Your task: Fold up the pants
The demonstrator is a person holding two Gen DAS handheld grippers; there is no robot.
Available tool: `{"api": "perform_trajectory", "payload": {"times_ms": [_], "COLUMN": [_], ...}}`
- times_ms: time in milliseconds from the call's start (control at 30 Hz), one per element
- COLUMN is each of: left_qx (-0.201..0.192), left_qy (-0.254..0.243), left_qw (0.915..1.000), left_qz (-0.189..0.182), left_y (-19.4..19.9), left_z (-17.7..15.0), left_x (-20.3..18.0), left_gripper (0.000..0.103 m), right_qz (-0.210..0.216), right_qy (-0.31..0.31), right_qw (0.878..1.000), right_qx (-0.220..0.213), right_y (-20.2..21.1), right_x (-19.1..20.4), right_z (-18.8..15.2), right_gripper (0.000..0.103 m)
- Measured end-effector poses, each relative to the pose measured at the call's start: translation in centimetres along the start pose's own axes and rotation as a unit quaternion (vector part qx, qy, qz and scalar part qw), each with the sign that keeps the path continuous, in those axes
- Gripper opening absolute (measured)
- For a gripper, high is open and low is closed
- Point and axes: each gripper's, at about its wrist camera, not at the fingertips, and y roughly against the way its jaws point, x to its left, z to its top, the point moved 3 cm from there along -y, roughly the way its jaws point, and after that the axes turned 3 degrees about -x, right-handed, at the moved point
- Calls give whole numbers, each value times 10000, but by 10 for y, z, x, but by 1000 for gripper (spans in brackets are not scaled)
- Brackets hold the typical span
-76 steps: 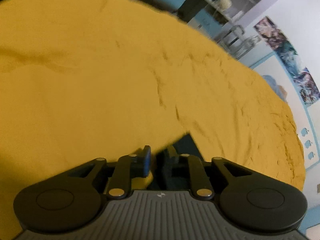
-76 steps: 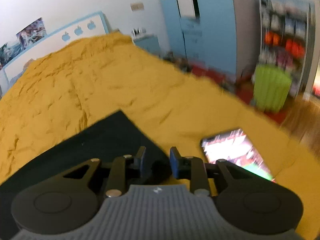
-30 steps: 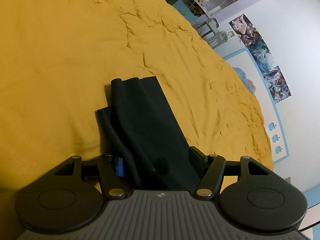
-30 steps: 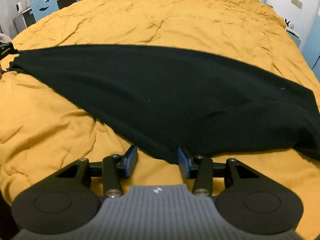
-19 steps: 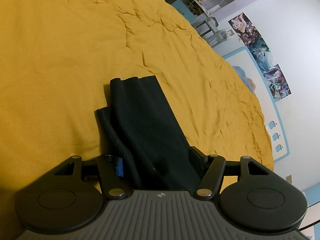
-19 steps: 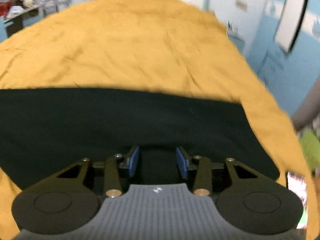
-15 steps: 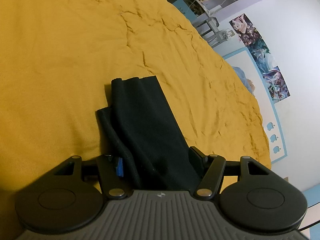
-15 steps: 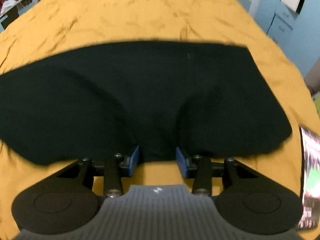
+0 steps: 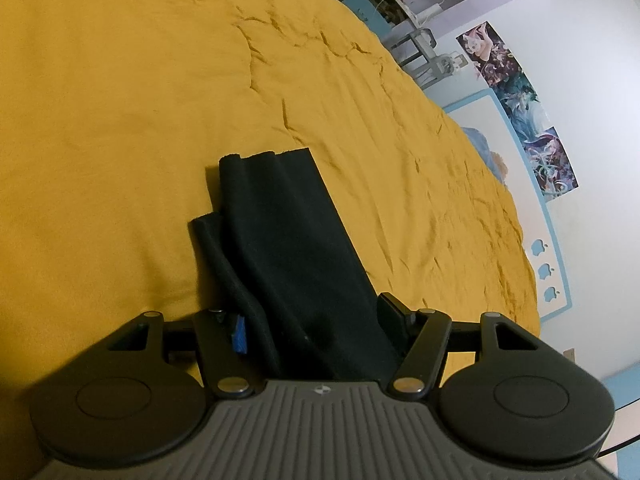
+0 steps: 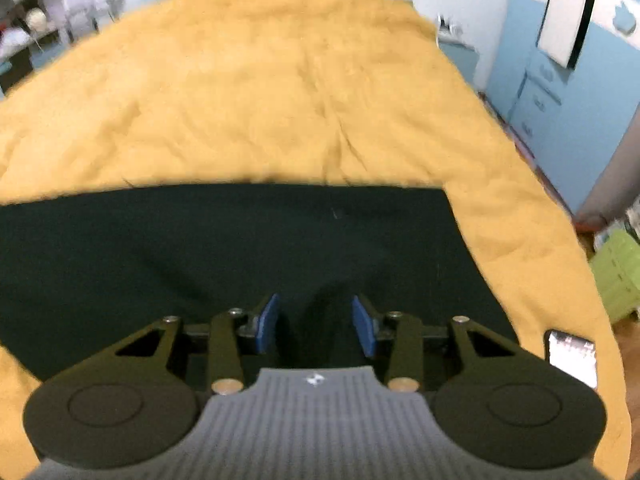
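Observation:
Black pants lie on a yellow bedspread. In the left wrist view the leg ends reach away from me, and a second layer sticks out along the left edge. My left gripper is open, with the cloth lying between its fingers. In the right wrist view the pants span the frame as a wide dark band. My right gripper is open low over the near part of the cloth, where a small ridge of cloth rises between the blue pads.
A lit phone lies on the bedspread near the right edge of the bed. A green stool and blue cabinets stand past that edge. Shelves and a chair stand beyond the far side, below a wall with posters.
The right gripper has moved forward over the pants and the view has tilted up toward the room. The left gripper has stayed open and nearly still over the leg ends.

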Motion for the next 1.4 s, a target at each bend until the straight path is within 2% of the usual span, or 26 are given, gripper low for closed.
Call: {"api": "perform_trajectory", "payload": {"times_ms": [33, 67, 133, 200, 233, 267, 300, 367, 433, 533, 600, 667, 733, 800, 900, 1000, 1133, 1200, 1267, 1300, 1400], "left_qx": [24, 44, 56, 36, 32, 47, 71, 190, 204, 181, 180, 189, 199, 195, 91, -161, -292, -302, -430, -496, -544], "left_qy": [54, 111, 250, 316, 305, 276, 252, 286, 351, 535, 606, 637, 658, 626, 463, -144, -941, -1495, -2318, -2772, -4051], "left_qw": [10000, 9999, 9996, 9994, 9995, 9996, 9996, 9994, 9992, 9983, 9979, 9977, 9976, 9978, 9986, 9991, 9930, 9855, 9687, 9564, 9089], "left_qz": [-24, -55, -133, -135, -77, -59, -57, -79, -55, -120, -122, -114, -116, -137, -234, -361, -654, -740, -775, -777, -823], "left_y": [1, 1, 1, -1, -3, -4, -4, -7, -6, -4, -3, -3, -2, -1, 6, 17, 30, 34, 39, 41, 40], "left_z": [2, 4, 6, 6, 5, 4, 3, 0, -1, 1, 0, 1, 1, 1, 1, 1, -11, -23, -42, -55, -110], "left_x": [1, 2, 6, 8, 8, 6, 5, 5, 9, 13, 14, 14, 15, 14, 5, -21, -65, -90, -121, -136, -177], "left_gripper": [72, 71, 71, 68, 60, 48, 43, 12, 7, 5, 5, 5, 5, 5, 5, 4, 4, 4, 4, 4, 4], "right_qz": [61, 55, -236, -276, -129, 125, 364, 891, 1502, 2286, 2567, 2611, 2494, 2285, 2110, 2360, 2654, 2793, 2850, 2856, 2821], "right_qy": [-64, -99, -77, 22, 43, 56, 86, 260, 513, 683, 909, 1101, 1168, 1365, 1683, 1255, 618, 211, -140, -313, -717], "right_qw": [9993, 9991, 9996, 9985, 9975, 9958, 9940, 9884, 9785, 9614, 9502, 9446, 9498, 9608, 9552, 9562, 9558, 9537, 9514, 9499, 9464], "right_qx": [364, 402, 150, -472, -700, -900, -1027, -1201, -1320, -1370, -1517, -1658, -1484, -778, -1212, -1191, -1105, -1091, -1161, -1233, -1403], "right_y": [-9, -5, 14, 36, 44, 50, 53, 53, 50, 41, 36, 28, 11, -22, -26, -25, -25, -20, -16, -10, 5], "right_x": [-1, -1, 4, 24, 37, 57, 77, 126, 187, 278, 332, 370, 396, 413, 419, 405, 393, 382, 367, 355, 320], "right_z": [-9, -12, -10, -2, 2, 7, 13, 20, 26, 36, 41, 45, 40, 32, 13, 20, 29, 30, 30, 30, 28], "right_gripper": [39, 40, 40, 41, 41, 41, 41, 41, 41, 41, 41, 41, 41, 42, 43, 43, 42, 42, 42, 42, 42]}}
